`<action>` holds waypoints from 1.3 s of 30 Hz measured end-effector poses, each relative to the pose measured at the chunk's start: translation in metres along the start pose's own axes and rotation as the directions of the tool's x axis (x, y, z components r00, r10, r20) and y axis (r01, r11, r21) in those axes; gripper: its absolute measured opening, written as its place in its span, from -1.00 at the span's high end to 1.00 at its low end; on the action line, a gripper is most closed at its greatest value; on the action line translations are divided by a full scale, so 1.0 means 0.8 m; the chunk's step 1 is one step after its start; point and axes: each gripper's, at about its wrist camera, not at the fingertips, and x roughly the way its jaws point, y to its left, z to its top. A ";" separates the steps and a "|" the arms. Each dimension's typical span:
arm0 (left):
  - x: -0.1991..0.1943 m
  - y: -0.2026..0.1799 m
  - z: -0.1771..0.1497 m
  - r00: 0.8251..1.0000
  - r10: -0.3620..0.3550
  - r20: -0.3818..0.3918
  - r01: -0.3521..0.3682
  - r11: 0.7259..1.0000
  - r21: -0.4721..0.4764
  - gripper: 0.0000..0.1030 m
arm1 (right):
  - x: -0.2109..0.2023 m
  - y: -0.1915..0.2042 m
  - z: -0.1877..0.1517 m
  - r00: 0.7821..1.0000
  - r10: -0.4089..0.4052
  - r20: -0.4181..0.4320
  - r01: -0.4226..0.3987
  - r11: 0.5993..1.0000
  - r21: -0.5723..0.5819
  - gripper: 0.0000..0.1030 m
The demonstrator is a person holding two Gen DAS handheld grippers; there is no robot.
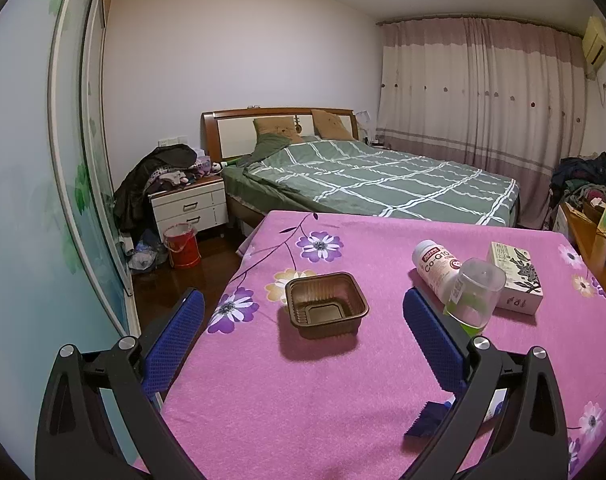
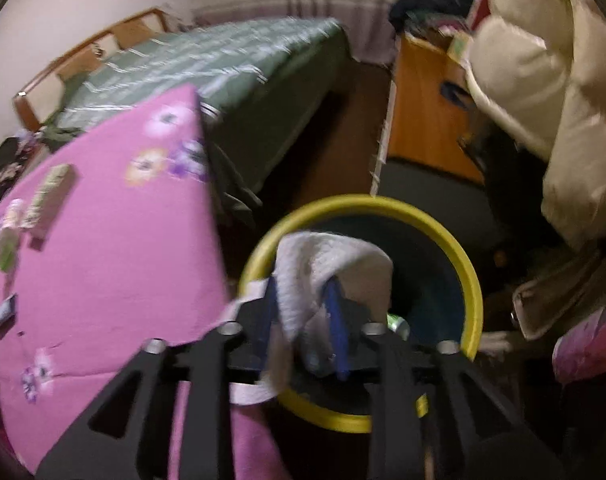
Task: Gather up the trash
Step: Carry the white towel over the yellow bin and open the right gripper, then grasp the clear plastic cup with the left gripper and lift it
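Just off the desk's (image 2: 123,260) near corner: a crumpled white tissue (image 2: 323,264), hanging over the mouth of a yellow-rimmed bin (image 2: 473,280). Around the tissue, the right gripper (image 2: 301,292), blue fingers (image 2: 337,320) parted a little, tissue loose between them, not visibly pinched. Bin on the floor, tight against that desk corner; inside it, something green and shiny, too blurred to name. Whole right view smeared.

On the desk, under a pink flowered cloth:
- near the middle, a brown plastic tray (image 1: 327,310), empty, open side up;
- toward the desk's right side, a white bottle (image 1: 437,268) lying down, a clear cup (image 1: 477,296) with green inside tipped against it, and just beside these a printed box (image 1: 517,276) lying flat;
- at the desk's near edge, a small blue wrapper (image 1: 427,420), partly hidden behind a finger.

Above the desk's near edge, the left gripper (image 1: 303,296), fingers spread wide, nothing between the pads, tray straight ahead and well apart from them.

Beyond the desk's far edge, a bed (image 1: 383,184) with a green checked cover. Off the desk's far left corner, a white nightstand (image 1: 191,208) piled with clothes, a red bucket (image 1: 181,246) on the floor before it. Far behind the desk, past the bed, a long curtain (image 1: 483,92). To the desk's right, past the bin, a cream puffy jacket (image 2: 543,100) hanging beside a wooden cabinet (image 2: 423,112).
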 end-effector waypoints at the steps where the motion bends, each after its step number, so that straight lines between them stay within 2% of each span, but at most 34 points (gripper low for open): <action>1: 0.000 0.000 0.000 1.000 0.000 -0.002 0.000 1.000 -0.001 -0.90 | 0.006 -0.008 -0.001 1.000 -0.029 -0.009 0.029 0.999 0.015 0.30; 4: 0.002 0.000 0.000 1.000 -0.002 -0.005 0.002 1.000 0.000 -0.90 | 0.010 -0.019 -0.003 0.994 -0.109 0.002 0.108 0.993 0.037 0.25; 6: 0.002 -0.001 0.000 1.000 -0.005 -0.007 0.005 1.000 0.003 -0.90 | 0.010 -0.022 -0.005 0.993 -0.118 0.016 0.117 0.992 0.052 0.20; 8: 0.002 -0.003 0.000 1.000 -0.008 -0.006 0.008 1.000 0.008 -0.90 | 0.006 -0.024 -0.003 0.995 -0.090 0.034 0.088 0.994 0.062 0.18; 12: 0.001 -0.005 0.000 1.000 -0.018 -0.005 0.019 1.000 0.014 -0.90 | -0.009 0.009 0.006 0.994 -0.003 0.109 0.001 1.000 0.018 0.08; 17: -0.012 -0.016 0.011 0.999 -0.042 -0.009 0.042 0.999 0.010 -0.90 | -0.009 0.095 0.025 0.978 0.139 0.158 -0.123 0.987 -0.106 0.00; 19: -0.015 -0.025 0.015 0.997 -0.072 -0.034 0.072 0.997 -0.002 -0.90 | -0.005 0.128 0.033 0.970 0.179 0.163 -0.155 0.976 -0.151 0.00; 22: -0.008 -0.049 0.021 0.984 -0.151 -0.096 0.149 0.989 -0.022 -0.90 | 0.006 0.173 0.046 0.957 0.241 0.161 -0.208 0.959 -0.194 0.00; 27: 0.011 -0.103 0.028 0.972 -0.160 -0.172 0.167 0.986 0.025 -0.90 | 0.028 0.227 0.061 0.947 0.294 0.129 -0.266 0.943 -0.202 0.00; 29: 0.016 -0.122 0.030 0.968 -0.172 -0.182 0.182 0.983 0.037 -0.90 | 0.033 0.236 0.057 0.946 0.300 0.123 -0.271 0.940 -0.208 0.00; 33: 0.035 -0.155 0.031 0.964 -0.142 -0.224 0.161 0.985 0.068 -0.90 | 0.039 0.242 0.053 0.947 0.298 0.120 -0.269 0.940 -0.209 -0.04; 39: 0.081 -0.179 0.027 0.941 -0.105 -0.321 0.119 0.993 0.024 -0.90 | 0.053 0.230 0.054 0.941 0.324 0.093 -0.305 0.935 -0.179 -0.06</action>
